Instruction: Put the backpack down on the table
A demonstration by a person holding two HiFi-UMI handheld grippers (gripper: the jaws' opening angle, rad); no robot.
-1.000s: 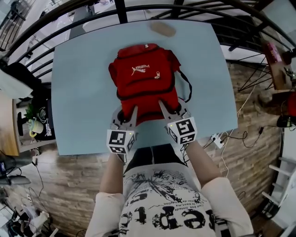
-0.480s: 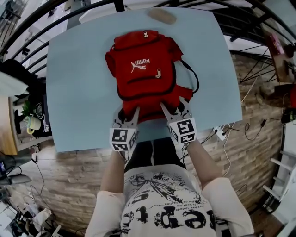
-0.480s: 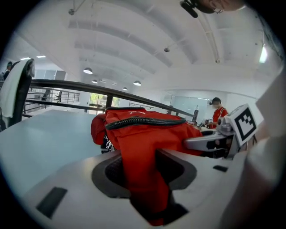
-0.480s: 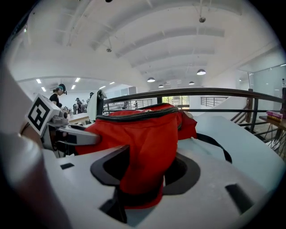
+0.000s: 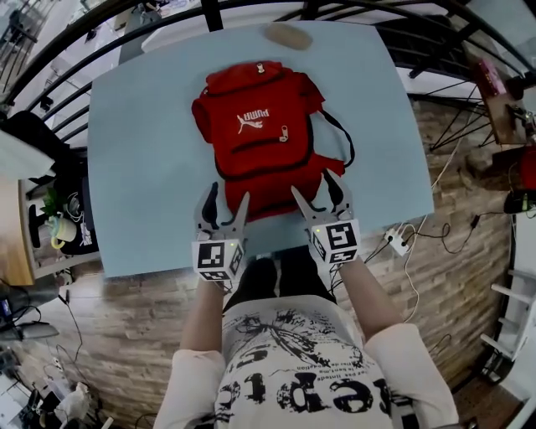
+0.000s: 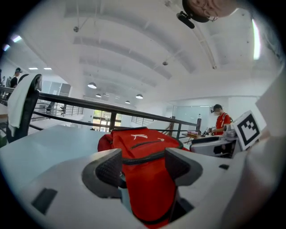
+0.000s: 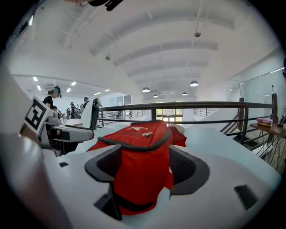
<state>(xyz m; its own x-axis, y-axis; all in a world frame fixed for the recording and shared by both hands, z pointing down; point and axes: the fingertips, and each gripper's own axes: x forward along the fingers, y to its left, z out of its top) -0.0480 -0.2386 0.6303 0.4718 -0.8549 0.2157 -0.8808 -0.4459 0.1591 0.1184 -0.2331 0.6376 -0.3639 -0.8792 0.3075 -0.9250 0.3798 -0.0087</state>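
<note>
The red backpack (image 5: pixel 264 134) lies flat on the pale blue table (image 5: pixel 142 167), logo side up, with its black strap (image 5: pixel 343 138) trailing on the right. My left gripper (image 5: pixel 224 205) is at the bag's near left corner and my right gripper (image 5: pixel 319 194) at its near right corner. Both sets of jaws are opening wide. In the left gripper view the bag's red fabric (image 6: pixel 143 143) sits between the spread pads, which do not press on it. The right gripper view shows the bag (image 7: pixel 138 147) the same way, loose between the pads.
A tan oval object (image 5: pixel 288 35) rests at the table's far edge. A black railing (image 5: pixel 209 12) curves behind the table. To the right, a white power strip (image 5: pixel 394 245) and cables lie on the brick-patterned floor. People stand far off in both gripper views.
Both grippers' jaws have spread wide and let go of the bag's near edge. The grippers drew back slightly toward me. The backpack stays flat on the table.
</note>
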